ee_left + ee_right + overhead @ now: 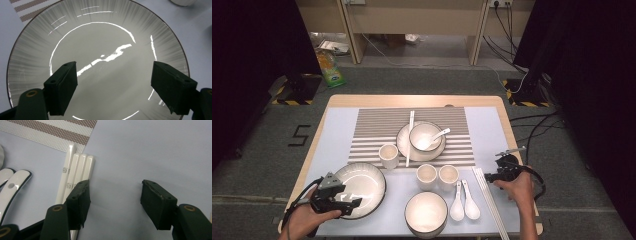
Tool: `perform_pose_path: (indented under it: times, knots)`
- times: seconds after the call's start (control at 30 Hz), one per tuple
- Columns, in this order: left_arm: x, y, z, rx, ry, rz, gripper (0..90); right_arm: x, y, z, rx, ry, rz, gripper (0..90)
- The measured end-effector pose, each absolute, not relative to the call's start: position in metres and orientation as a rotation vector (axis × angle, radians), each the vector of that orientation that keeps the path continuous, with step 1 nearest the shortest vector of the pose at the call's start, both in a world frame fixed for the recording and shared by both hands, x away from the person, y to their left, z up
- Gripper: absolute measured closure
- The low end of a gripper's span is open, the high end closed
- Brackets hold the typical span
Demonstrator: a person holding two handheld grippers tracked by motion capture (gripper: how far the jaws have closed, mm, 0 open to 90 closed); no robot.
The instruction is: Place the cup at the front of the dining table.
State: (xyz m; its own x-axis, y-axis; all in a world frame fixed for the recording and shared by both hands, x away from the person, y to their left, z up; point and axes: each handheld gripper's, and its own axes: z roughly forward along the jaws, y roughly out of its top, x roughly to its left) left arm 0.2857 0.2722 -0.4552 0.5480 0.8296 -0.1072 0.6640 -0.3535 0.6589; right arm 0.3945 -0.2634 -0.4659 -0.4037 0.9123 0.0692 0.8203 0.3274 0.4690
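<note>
Your left gripper (346, 202) sits over the near left part of the tabletop (337, 101), above the wide, shallow, glossy grey-white ceramic plate with a dark rim (362, 181). In the left gripper view its fingers (61, 87) stand wide apart with nothing between them but the plate's shiny face (100, 47) below; whether they touch the glaze cannot be told. The plate lies on the pale blue mat (334, 131), just in front of the brown-and-white striped placemat (377, 125).

Your right gripper (498, 175) is at the near right side of the tabletop, just beside the far ends of the bundle of long white chopsticks (490, 197). In the right gripper view its fingers (81, 202) are also spread open and empty: one stands right by the chopstick tips (76, 170), the other over bare blue mat. To the side of the chopsticks lie two white ceramic soup spoons (464, 202), side by side with their handles pointing away from you.

Between your hands stands a white round bowl (426, 212) at the near edge, and behind it two small white cups (437, 175) next to each other. A third small white cup (388, 154) stands on the near edge of the striped placemat, beside a white saucer that carries a bowl with a white spoon in it (422, 137). Another pair of white chopsticks (409, 137) lies across that saucer's left rim.
</note>
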Motion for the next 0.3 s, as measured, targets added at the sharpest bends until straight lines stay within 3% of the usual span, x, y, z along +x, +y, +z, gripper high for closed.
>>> perform_pose_path:
  times: [0.3]
  knots:
    - [0.2858,0.2735,-0.4556,2.116,1.202,0.316,20.9,0.3947,-0.2628,-0.4656,1.581,2.385,0.646,40.4]
